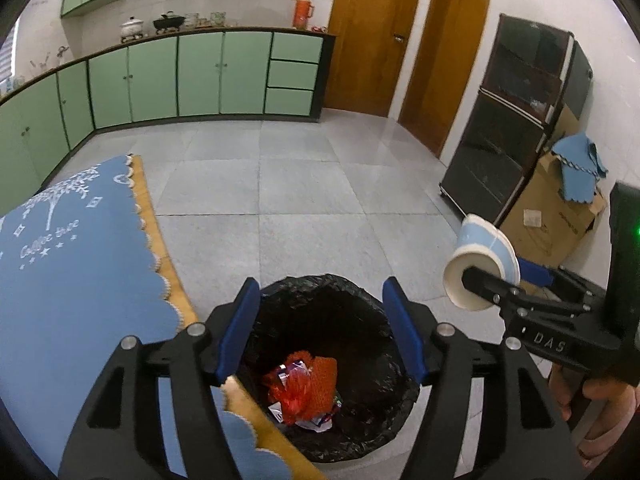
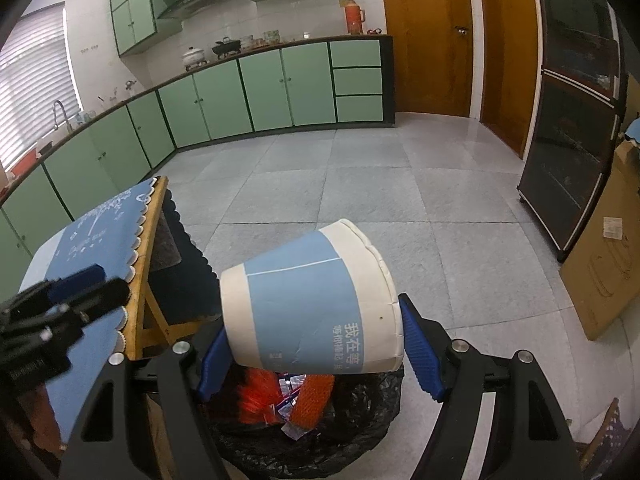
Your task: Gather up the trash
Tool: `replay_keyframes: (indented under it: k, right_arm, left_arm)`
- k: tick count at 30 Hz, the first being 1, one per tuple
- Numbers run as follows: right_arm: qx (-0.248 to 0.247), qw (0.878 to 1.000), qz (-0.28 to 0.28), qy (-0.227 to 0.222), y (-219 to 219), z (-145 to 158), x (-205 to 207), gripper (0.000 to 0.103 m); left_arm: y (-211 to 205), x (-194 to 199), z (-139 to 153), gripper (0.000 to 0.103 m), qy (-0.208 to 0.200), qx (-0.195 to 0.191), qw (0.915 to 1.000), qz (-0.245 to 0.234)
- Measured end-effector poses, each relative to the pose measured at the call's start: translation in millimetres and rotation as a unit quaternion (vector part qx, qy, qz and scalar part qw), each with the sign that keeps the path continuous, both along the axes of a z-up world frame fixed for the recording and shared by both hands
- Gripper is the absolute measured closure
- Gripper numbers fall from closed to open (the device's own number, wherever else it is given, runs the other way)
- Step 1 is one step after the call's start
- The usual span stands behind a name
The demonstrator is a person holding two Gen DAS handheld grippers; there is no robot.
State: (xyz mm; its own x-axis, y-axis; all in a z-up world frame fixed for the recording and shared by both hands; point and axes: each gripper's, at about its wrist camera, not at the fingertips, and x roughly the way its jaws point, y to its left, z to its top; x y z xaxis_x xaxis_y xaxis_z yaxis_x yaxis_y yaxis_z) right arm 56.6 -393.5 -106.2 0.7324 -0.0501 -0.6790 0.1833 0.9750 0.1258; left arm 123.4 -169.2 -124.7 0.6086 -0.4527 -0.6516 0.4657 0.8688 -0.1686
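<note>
A bin lined with a black bag [image 1: 384, 400] stands on the floor beside the table, with red mesh trash [image 1: 304, 388] and wrappers at its bottom. My left gripper [image 1: 320, 292] hangs open right above the bin's mouth, nothing between its blue pads. In the right wrist view a blue and white paper cup [image 2: 304, 292] lies on its side between the pads of my right gripper [image 2: 312, 320], shut on it, above the bin [image 2: 360, 432] and the red mesh [image 2: 256, 396]. From the left wrist view the cup [image 1: 476, 256] is held to the right of the bin. My left gripper [image 2: 96, 284] shows at the left.
A wooden table under a blue cloth [image 1: 72, 260] borders the bin on the left. A dark glass cabinet [image 1: 508, 120] and a cardboard box [image 1: 548, 216] stand at the right wall. Green kitchen cupboards [image 1: 200, 76] and two wooden doors [image 1: 368, 36] line the far side; grey tiled floor lies between.
</note>
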Motion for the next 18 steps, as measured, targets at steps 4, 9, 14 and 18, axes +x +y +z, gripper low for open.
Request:
replay_keyframes:
  k: [4,9,14,18]
  right_arm:
    - [0.004,1.0,0.005,0.005,2,-5,3,0.029]
    - [0.009,1.0,0.017,0.022,15,-21,8,0.029]
    - [0.008,0.998,0.04,0.048,29,-36,15,0.02]
    - [0.002,0.998,0.04,0.045,34,-35,15,0.014]
  left_arm:
    - [21,0,6,0.041,-0.012,0.003,0.9995,0.03]
    - [52,0,10,0.04,-0.018,0.008,0.997,0.075]
    - [70,1,13,0.04,-0.013,0.006,0.9948,0.101]
    - [76,-1,14,0.04,-0.017,0.006,0.9943,0.105]
